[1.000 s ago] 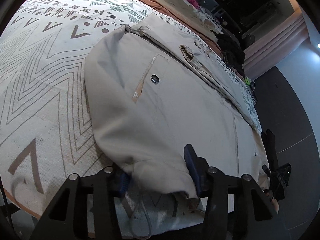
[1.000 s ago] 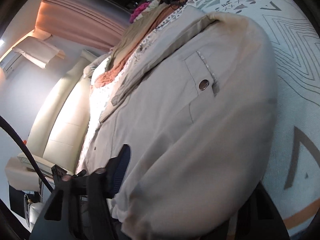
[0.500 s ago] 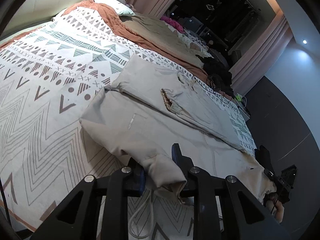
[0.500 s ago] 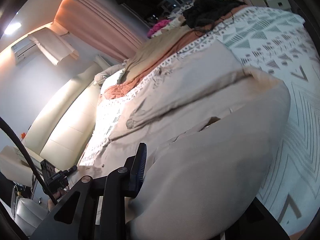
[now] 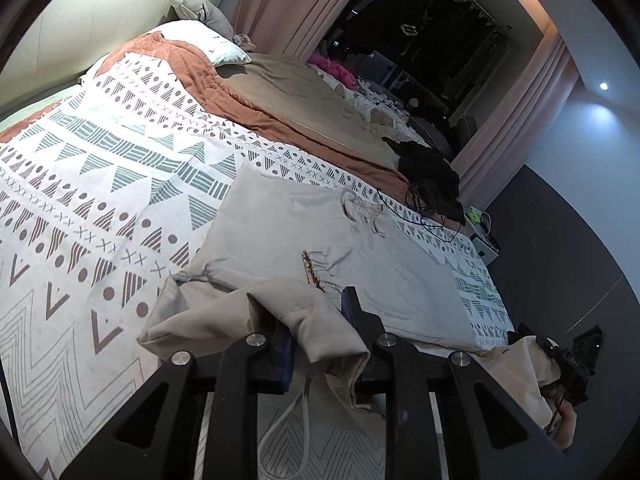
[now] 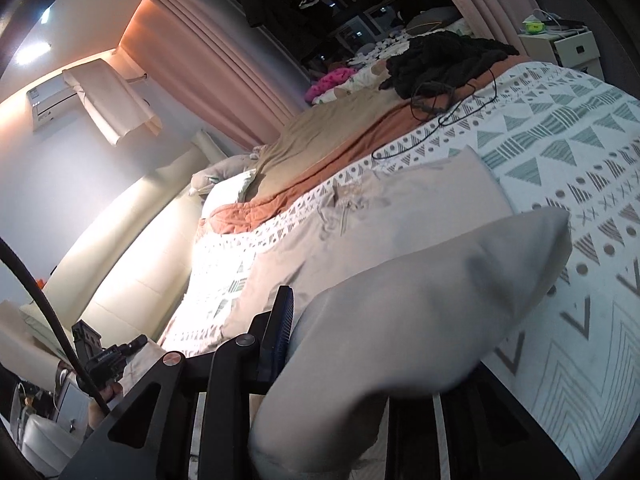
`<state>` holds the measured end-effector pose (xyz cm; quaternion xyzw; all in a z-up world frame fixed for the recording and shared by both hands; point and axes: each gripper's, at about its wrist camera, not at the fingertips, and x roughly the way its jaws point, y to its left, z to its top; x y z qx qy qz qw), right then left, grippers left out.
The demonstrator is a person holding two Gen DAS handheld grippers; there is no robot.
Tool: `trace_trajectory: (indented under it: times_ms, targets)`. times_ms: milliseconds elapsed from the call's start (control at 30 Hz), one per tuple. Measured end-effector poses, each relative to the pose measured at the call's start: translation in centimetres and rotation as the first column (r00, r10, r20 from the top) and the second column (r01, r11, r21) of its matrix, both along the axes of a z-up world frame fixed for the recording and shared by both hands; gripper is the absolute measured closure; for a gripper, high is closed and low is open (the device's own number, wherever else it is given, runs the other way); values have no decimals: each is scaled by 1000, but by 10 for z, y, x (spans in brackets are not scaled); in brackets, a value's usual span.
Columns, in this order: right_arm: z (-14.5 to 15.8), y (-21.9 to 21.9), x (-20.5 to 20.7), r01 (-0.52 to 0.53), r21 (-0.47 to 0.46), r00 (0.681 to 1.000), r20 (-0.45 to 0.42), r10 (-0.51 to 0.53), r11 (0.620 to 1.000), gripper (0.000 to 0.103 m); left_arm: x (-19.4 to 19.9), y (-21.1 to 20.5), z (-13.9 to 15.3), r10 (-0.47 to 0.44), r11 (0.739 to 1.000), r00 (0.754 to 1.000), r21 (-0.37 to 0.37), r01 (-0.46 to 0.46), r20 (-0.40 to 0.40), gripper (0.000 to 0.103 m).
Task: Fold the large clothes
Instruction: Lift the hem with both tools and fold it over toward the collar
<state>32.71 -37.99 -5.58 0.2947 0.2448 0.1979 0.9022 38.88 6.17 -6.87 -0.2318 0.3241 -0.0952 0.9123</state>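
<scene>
A large beige jacket (image 5: 304, 232) lies spread on the patterned bedspread (image 5: 100, 208). My left gripper (image 5: 318, 340) is shut on a bunched fold of the jacket's near edge, lifted above the bed, with a white drawcord hanging below. My right gripper (image 6: 360, 340) is shut on another part of the jacket (image 6: 400, 208), whose raised fabric billows over it and hides the right finger. Each gripper shows at the edge of the other's view.
A rust and tan blanket (image 5: 280, 96) and a white pillow (image 5: 200, 40) lie further up the bed. A black garment (image 5: 428, 172) with a thin cable sits at the far edge. A nightstand (image 6: 568, 46) stands beside the bed. Curtains (image 6: 216, 60) hang behind.
Both grippers have lifted the jacket's near edge up and pulled back, so the views now look over the whole bed. The pocket side that faced the cameras has folded away.
</scene>
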Motion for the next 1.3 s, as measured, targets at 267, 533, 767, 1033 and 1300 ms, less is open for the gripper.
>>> trace_trajectory:
  times_ms: [267, 533, 767, 1033, 1300]
  targets:
    - [12, 8, 66, 26, 26, 1000, -1, -26, 999, 79, 71, -6, 15, -16, 1000, 1000, 20, 16, -10, 81]
    - [9, 17, 135, 59, 19, 998, -31, -59, 998, 79, 140, 0, 17, -5, 1000, 1000, 28, 5, -14, 81]
    - [21, 21, 186, 110, -23, 993, -47, -111, 994, 79, 191, 14, 11, 63, 998, 998, 32, -63, -19, 84]
    - [24, 18, 234, 183, -71, 981, -46, -187, 980, 79, 246, 10, 1, 120, 987, 991, 117, -114, -50, 84]
    - [2, 36, 265, 227, -140, 958, -144, -247, 964, 55, 277, -3, -37, 91, 990, 981, 126, -70, -173, 67]
